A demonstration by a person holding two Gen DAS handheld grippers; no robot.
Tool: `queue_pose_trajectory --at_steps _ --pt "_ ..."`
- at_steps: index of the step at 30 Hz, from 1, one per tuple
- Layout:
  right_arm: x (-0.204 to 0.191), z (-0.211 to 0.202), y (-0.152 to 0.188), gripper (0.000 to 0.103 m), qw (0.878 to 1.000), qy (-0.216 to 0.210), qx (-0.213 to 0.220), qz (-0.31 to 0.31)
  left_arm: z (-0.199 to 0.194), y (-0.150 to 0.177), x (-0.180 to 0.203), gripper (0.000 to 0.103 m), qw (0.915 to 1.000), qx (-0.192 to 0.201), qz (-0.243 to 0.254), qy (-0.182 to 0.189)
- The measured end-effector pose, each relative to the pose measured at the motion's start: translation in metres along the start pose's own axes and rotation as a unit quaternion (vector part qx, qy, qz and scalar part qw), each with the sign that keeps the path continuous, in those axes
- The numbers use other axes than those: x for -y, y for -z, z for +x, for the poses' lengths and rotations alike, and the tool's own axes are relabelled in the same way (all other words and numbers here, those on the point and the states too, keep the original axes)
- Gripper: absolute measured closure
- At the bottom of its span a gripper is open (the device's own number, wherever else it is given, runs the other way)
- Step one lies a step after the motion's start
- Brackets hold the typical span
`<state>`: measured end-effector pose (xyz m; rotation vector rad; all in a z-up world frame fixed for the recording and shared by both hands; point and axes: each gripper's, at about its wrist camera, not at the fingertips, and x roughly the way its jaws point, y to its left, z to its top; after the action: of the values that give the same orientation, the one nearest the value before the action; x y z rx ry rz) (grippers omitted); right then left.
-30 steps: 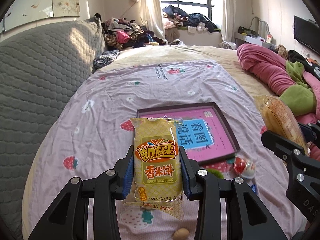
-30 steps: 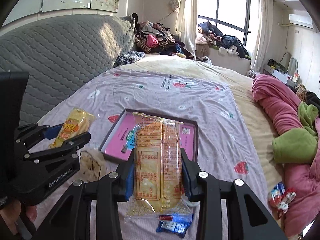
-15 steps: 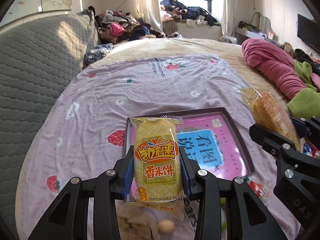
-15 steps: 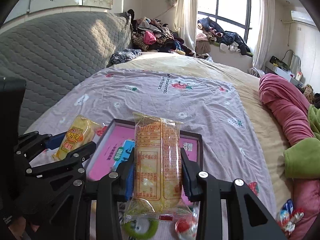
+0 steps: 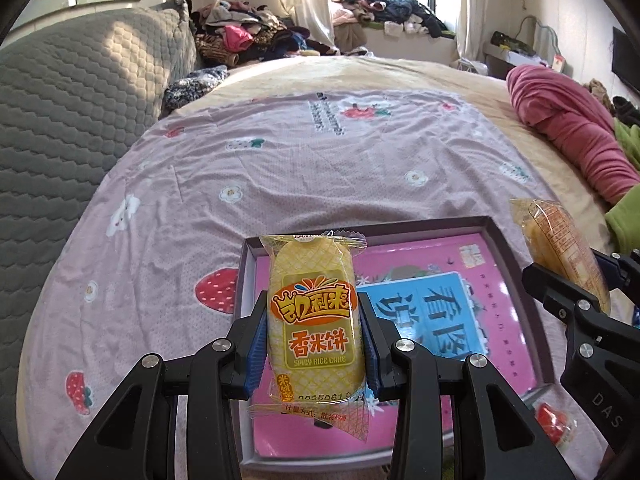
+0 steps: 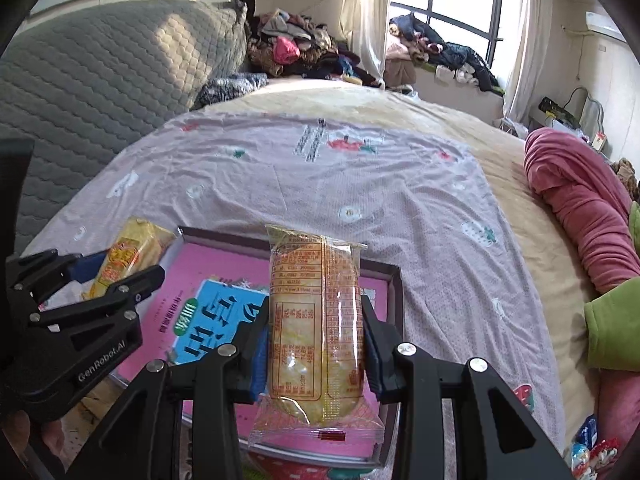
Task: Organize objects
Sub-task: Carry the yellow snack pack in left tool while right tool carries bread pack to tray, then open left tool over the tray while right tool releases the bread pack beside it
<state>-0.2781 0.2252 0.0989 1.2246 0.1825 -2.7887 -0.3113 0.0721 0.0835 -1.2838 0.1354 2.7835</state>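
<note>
My left gripper (image 5: 314, 334) pinched a yellow spicy rice cake packet (image 5: 313, 312) by its 2 long sides, label toward the camera, standing upright above the near left part of the pink picture-book box (image 5: 516, 280). My right gripper (image 6: 314, 344) pinched a second rice cake packet (image 6: 316, 328) the same way, printed back toward the camera, above the box's right half near its right rim. The box lay flat on the strawberry-print sheet (image 5: 280, 168), its dark raised rim showing along the far and right sides. Beyond the box's far rim the sheet ran bare and wide. Left of the box rose a grey quilted headboard (image 5: 72, 112); right of it, well apart, lay a pink rolled blanket (image 5: 568, 128). A red-and-white wrapped sweet (image 5: 554, 426) sat just outside the box's near right corner.
</note>
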Motion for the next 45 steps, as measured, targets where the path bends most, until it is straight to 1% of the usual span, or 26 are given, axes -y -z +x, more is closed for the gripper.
queue_pose_trajectory --at_steps 7,10,11,13,15,16,22,25,27,28,31,33,34,35,37,39,40,41,42,45 --pt "0.006 0.043 0.002 0.064 0.999 -0.009 -0.035 0.01 0.042 0.006 0.001 0.062 0.9993 -0.037 -0.003 0.007" --pt "0.006 0.06 0.004 0.064 0.999 -0.004 -0.052 0.007 0.058 0.008 -0.003 0.062 0.9984 -0.053 -0.016 0.015" --pt "0.006 0.065 0.004 0.064 0.998 -0.002 -0.057 0.007 0.063 0.008 -0.002 0.062 0.9982 -0.056 -0.016 0.012" --pt "0.007 0.078 0.004 0.064 0.998 -0.009 -0.069 0.009 0.068 0.01 0.0 0.062 0.9985 -0.053 -0.008 0.005" --pt "0.01 0.09 0.006 0.064 0.997 -0.015 -0.081 0.015 0.074 0.01 0.0 0.062 0.9983 -0.057 -0.011 0.009" --pt "0.011 0.093 0.006 0.064 0.996 -0.015 -0.085 0.018 0.078 0.009 0.0 0.062 0.998 -0.06 -0.014 0.012" --pt "0.012 0.117 0.005 0.064 0.994 -0.015 -0.109 0.018 0.103 0.001 0.003 0.062 0.9968 -0.08 -0.009 -0.001" --pt "0.013 0.127 0.004 0.064 0.993 -0.007 -0.119 0.017 0.112 0.001 0.002 0.062 0.996 -0.088 -0.015 0.002" --pt "0.014 0.134 0.004 0.064 0.992 -0.011 -0.128 0.018 0.116 0.001 0.002 0.062 0.9957 -0.091 -0.017 -0.003" --pt "0.015 0.138 0.005 0.064 0.991 -0.006 -0.133 0.018 0.118 0.002 0.003 0.061 0.9955 -0.093 -0.014 -0.006" --pt "0.018 0.143 0.007 0.064 0.991 -0.006 -0.134 0.024 0.122 0.002 0.002 0.057 0.9957 -0.09 -0.013 -0.014" --pt "0.02 0.144 0.007 0.063 0.99 -0.008 -0.136 0.03 0.124 0.0 -0.001 0.046 0.9949 -0.097 -0.022 -0.017" --pt "0.02 0.144 0.007 0.063 0.99 -0.007 -0.137 0.03 0.125 0.0 -0.003 0.045 0.9948 -0.098 -0.025 -0.017" --pt "0.02 0.144 0.006 0.061 0.99 -0.006 -0.138 0.029 0.125 -0.001 -0.004 0.041 0.9944 -0.101 -0.026 -0.018" --pt "0.02 0.141 0.005 0.057 0.99 -0.005 -0.134 0.034 0.124 -0.003 -0.005 0.038 0.9938 -0.107 -0.022 -0.019" --pt "0.02 0.134 0.002 0.047 0.991 -0.015 -0.126 0.038 0.119 -0.004 -0.005 0.035 0.9941 -0.105 -0.019 -0.019" --pt "0.021 0.131 0.0 0.044 0.991 -0.017 -0.123 0.041 0.116 -0.005 -0.005 0.034 0.9945 -0.101 -0.02 -0.019" --pt "0.021 0.125 -0.002 0.039 0.992 -0.02 -0.118 0.043 0.111 -0.007 -0.006 0.032 0.9951 -0.095 -0.021 -0.017" --pt "0.021 0.121 -0.003 0.036 0.992 -0.022 -0.114 0.045 0.106 -0.008 -0.007 0.027 0.9956 -0.09 -0.022 -0.018" --pt "0.024 0.1 -0.007 0.03 0.993 -0.026 -0.098 0.053 0.089 -0.012 -0.009 0.026 0.9963 -0.081 -0.027 -0.014"
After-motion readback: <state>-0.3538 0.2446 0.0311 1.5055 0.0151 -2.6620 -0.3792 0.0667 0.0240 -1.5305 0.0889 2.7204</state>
